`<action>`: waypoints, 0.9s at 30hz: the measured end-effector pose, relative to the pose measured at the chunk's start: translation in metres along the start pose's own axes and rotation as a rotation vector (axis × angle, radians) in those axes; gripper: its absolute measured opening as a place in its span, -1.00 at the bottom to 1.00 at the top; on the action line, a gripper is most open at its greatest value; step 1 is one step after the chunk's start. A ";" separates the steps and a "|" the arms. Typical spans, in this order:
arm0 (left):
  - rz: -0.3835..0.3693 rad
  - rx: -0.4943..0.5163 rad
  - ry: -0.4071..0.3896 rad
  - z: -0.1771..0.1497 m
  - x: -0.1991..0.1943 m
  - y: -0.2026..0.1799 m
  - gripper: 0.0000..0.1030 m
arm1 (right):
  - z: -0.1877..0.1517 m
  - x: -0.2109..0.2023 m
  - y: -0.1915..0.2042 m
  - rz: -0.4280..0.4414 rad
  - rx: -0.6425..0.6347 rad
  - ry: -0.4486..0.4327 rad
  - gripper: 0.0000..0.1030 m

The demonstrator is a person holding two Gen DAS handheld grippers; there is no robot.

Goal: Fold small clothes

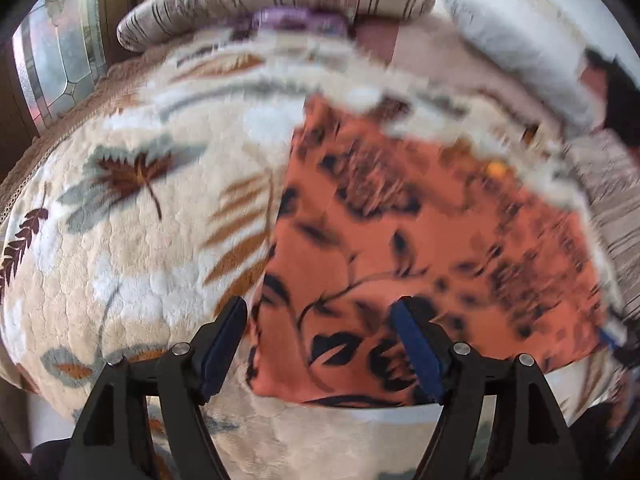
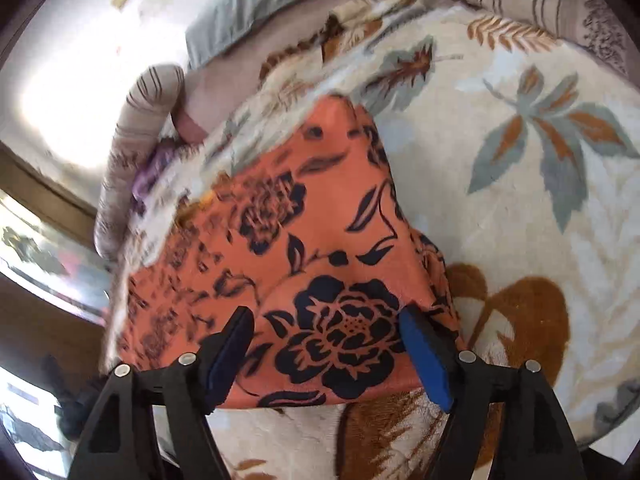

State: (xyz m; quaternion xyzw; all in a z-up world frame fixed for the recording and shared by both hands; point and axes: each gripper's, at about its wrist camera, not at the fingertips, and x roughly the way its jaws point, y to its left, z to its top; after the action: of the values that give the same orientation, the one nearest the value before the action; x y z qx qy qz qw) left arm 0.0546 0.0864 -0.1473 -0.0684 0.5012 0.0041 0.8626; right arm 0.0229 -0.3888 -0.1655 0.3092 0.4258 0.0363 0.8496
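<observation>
Both of my tools stand wide open, holding nothing. From the left wrist, my left gripper (image 1: 320, 340) hovers over the near left corner of the orange floral garment (image 1: 420, 240), which lies flat on the leaf-print blanket (image 1: 120, 280). From the right wrist, my right gripper (image 2: 326, 350) straddles the garment's near right corner. I judge a careless pinch could catch blanket pile too, dragging the fold askew.

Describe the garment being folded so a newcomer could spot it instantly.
A cream fleece blanket printed with grey and brown leaves covers the bed. On it, near the striped pillow, lies the orange garment, folded flat. Its bright orange cloth with dark navy flowers is unlike the pale bedding around it.
</observation>
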 end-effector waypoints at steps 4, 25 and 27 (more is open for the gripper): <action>0.018 -0.011 -0.037 -0.003 -0.007 -0.001 0.53 | 0.020 -0.014 0.039 -0.002 -0.101 -0.035 0.52; -0.022 0.090 -0.134 0.017 0.017 -0.033 0.74 | 0.137 0.077 0.045 0.074 -0.036 0.002 0.53; -0.029 0.090 -0.133 0.019 0.016 -0.033 0.75 | 0.144 0.102 0.021 -0.042 0.025 0.049 0.50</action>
State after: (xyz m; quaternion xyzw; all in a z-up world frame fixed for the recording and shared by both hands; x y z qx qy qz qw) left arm 0.0815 0.0555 -0.1478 -0.0365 0.4416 -0.0264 0.8961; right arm 0.1989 -0.4096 -0.1611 0.3099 0.4534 0.0206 0.8354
